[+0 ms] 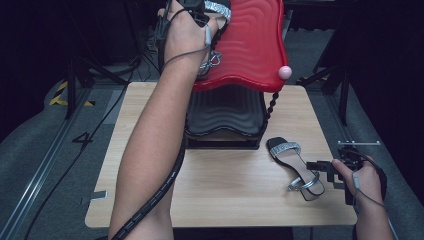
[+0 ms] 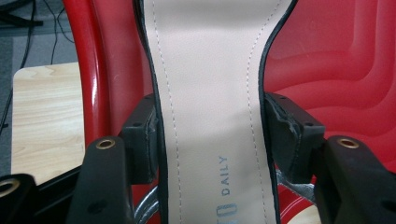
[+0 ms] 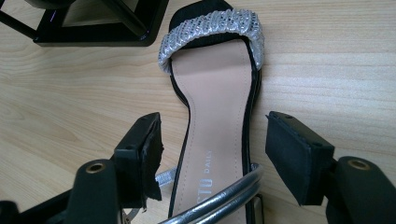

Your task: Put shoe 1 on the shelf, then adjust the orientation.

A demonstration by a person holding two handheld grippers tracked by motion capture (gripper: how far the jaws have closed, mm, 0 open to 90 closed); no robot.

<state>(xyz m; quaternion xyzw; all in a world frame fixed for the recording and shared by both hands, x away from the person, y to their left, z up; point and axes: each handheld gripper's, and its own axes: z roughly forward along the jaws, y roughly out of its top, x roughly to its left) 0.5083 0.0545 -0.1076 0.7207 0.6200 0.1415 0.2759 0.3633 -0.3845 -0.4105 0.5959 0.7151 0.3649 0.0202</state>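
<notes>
Two sandals: one (image 2: 210, 93) clamped by left gripper (image 2: 210, 135) on red shelf (image 2: 336, 70); other (image 3: 215, 116) between right gripper's (image 3: 215, 158) spread jaws.

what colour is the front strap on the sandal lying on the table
Glittery silver; the strap crosses the toe end of the sandal, clearest in the right gripper view.

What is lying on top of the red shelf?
A sandal lies on the red shelf, with the left gripper closed on its sides. The person's hand covers its middle; the shelf beneath it is hidden.
</notes>
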